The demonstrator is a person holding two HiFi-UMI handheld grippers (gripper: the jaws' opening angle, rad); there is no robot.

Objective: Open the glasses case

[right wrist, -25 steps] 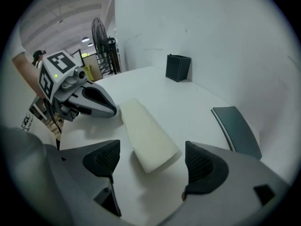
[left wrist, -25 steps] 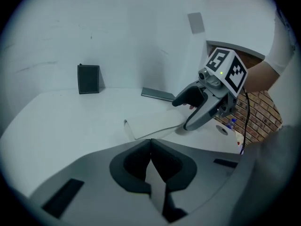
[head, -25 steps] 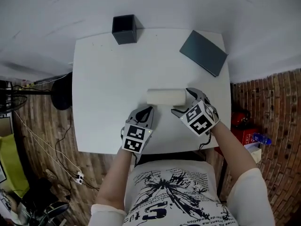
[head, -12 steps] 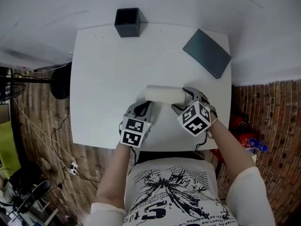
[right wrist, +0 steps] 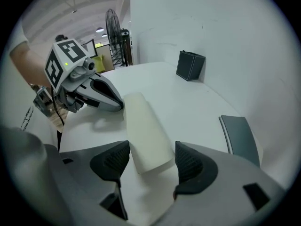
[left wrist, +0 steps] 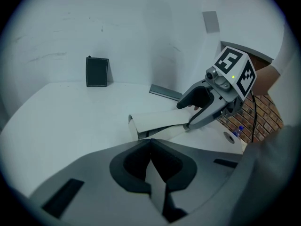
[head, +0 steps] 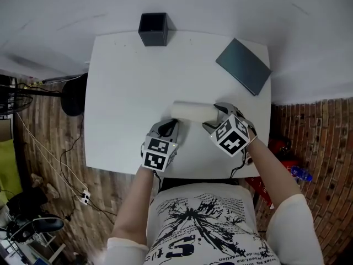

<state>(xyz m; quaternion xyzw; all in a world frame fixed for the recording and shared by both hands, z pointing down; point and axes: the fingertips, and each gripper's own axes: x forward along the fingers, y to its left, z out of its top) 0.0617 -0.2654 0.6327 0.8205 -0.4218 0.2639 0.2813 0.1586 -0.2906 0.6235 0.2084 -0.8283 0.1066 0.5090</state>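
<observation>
**Glasses case: left jaws nipped on the flap, right jaws astride the end**

Against the frame half a second before, hardly any movement is recorded. Both grippers and the case are kept in nearly the same places, and only a slight shift of the whole table within the head view is noted.

The glasses case (head: 193,112), a pale rounded tube, is laid lengthwise from 9 to 3 o'clock on the white table (head: 127,93), a little toward 5 o'clock from the table's middle.

The left gripper (head: 173,126) is placed at 7 o'clock of the case, with its tips at the case's near left corner. In the left gripper view its jaws are seen pressed together on a thin pale strip, which is read as the case's flap. A dark slit is seen between the case body and the sheet below it.

The right gripper (head: 217,116) is set at the case's 3 o'clock end. Its jaws are spread, and the case's end is taken in between the two ribbed pads (right wrist: 111,160). The pads lie just beside the case; contact cannot be settled.

A black box (head: 153,29) is stood at the table's 12 o'clock edge. A dark grey flat slab (head: 243,66) is laid at the 2 o'clock corner, well apart from the case.
</observation>
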